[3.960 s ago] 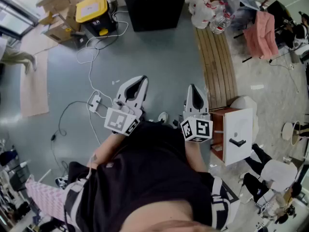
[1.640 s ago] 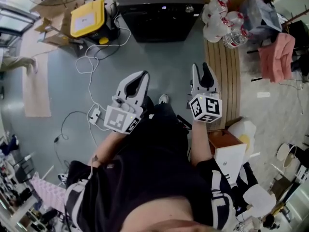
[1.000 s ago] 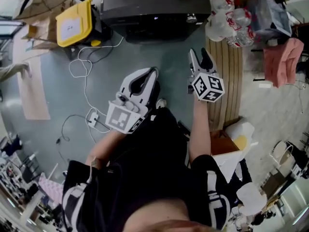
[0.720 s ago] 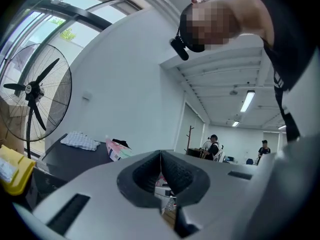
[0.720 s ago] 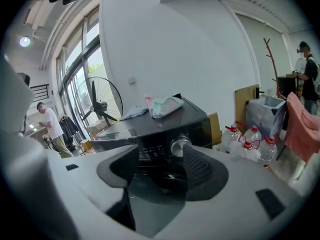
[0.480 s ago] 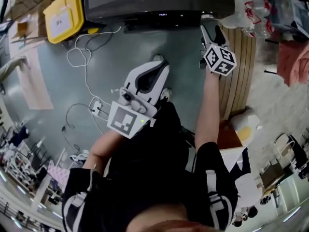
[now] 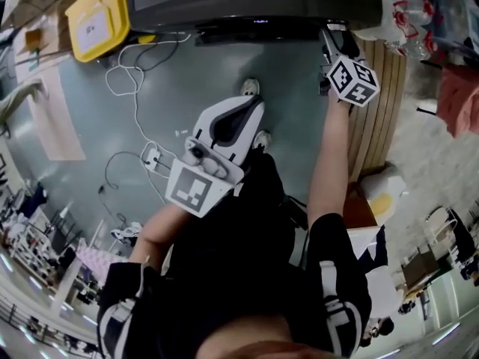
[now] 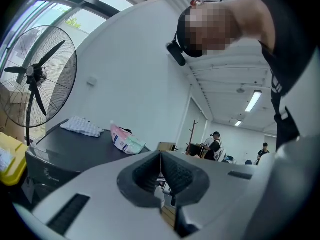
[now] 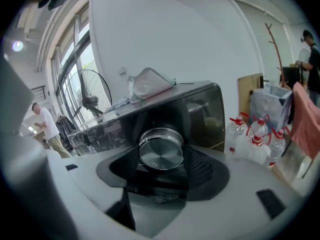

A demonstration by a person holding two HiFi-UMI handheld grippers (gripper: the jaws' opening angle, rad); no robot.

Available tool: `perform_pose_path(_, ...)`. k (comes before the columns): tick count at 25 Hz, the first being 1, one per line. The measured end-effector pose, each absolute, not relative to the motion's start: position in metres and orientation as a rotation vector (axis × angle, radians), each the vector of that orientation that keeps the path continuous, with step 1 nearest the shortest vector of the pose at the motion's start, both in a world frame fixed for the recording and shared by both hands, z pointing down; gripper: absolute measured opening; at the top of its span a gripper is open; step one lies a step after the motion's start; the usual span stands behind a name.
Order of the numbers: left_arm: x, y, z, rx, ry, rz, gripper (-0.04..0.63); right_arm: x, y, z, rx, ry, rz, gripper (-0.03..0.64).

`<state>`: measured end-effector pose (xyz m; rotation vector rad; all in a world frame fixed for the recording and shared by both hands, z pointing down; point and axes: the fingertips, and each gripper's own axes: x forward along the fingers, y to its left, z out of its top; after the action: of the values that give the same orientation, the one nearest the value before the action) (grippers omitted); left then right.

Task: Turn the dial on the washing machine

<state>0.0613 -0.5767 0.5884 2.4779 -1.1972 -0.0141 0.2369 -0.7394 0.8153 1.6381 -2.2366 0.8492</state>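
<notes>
The black washing machine point(image 7: 247, 2) stands at the top of the head view. Its round silver dial point(image 9: 159, 154) fills the middle of the right gripper view, on the dark front panel point(image 9: 200, 114). My right gripper point(image 9: 161, 160) is at the dial with its jaws spread wide, one on each side of it, and I see no pad pressing. In the head view that gripper point(image 7: 328, 37) reaches the machine's front and hides the dial. My left gripper point(image 7: 251, 103) hangs back over the floor, shut and empty, its pads point(image 8: 161, 159) meeting.
A yellow-lidded box point(image 7: 93, 17) stands left of the machine, with cables point(image 7: 131, 88) and a power strip point(image 7: 153, 158) on the floor. A wooden bench point(image 7: 374, 118) and water bottles point(image 9: 250, 136) are at the right. A folded cloth point(image 8: 82, 126) and a packet point(image 8: 125, 140) lie on the machine.
The person has stepped up to the machine. My right gripper has stretched forward and up to the machine's front. The left gripper has stayed low near the body.
</notes>
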Motion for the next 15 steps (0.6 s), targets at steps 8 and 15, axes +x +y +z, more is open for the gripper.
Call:
perform_pose_path(8, 0.055, -0.571, 0.596, 2.473, -1.207, 0.003, 0.023, 0.229, -0.738, 0.812, 1.659, -2.012, 0.368, 0.298)
perform_pose_path(15, 0.048, -0.548, 0.586, 2.487, -1.219, -0.022, 0.023, 0.23, -0.71, 0.807, 1.653, -2.041, 0.479, 0.31)
